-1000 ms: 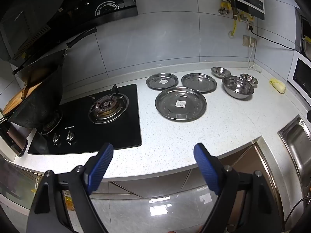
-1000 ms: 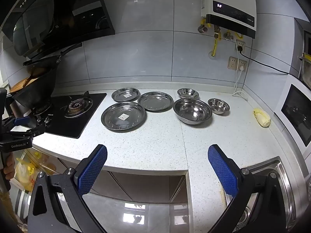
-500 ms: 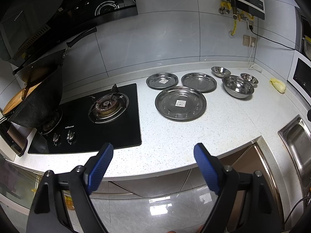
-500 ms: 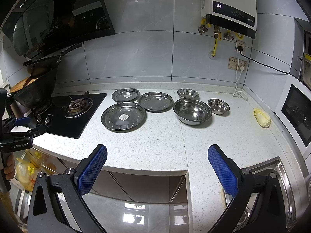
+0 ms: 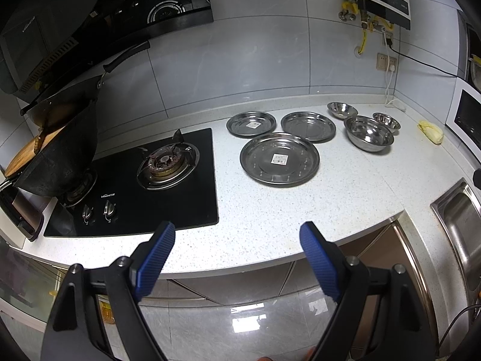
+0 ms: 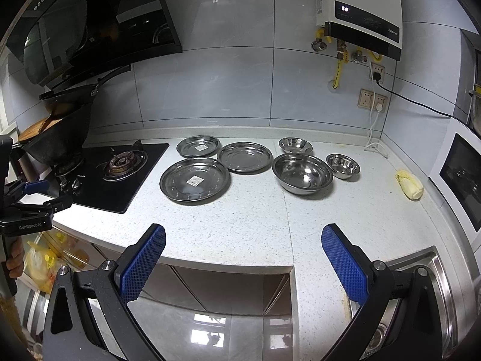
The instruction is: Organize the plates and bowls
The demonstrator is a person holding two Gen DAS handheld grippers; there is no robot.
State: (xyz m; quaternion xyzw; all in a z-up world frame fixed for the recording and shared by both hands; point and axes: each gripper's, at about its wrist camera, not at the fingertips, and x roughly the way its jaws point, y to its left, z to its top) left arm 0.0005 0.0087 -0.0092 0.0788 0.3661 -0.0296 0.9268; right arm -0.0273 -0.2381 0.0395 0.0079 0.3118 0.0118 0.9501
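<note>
The sink was cut off at the right edge of both views, only its steel rim and part of the basin showing, and the microwave on the right was likewise clipped. The printing on the stickers of two plates was too small to read. The left gripper hung in front of the counter edge with its blue pads spread wide and nothing between them; the right gripper did the same, jaws parted and empty, farther to the right above the counter's corner. On the white speckled counter lay the large plate nearest the front, the small plate behind it, and the medium plate just beside both. To their right stood the large bowl, with one small bowl behind it and another small bowl at its right side; none was stacked. A yellowish lump lay well apart near the microwave. Nothing stood between the grippers and the dishes. The gas hob and the black wok filled the left. Only the right wrist view showed the left gripper from outside, at its far left edge, with a hand on its handle.
</note>
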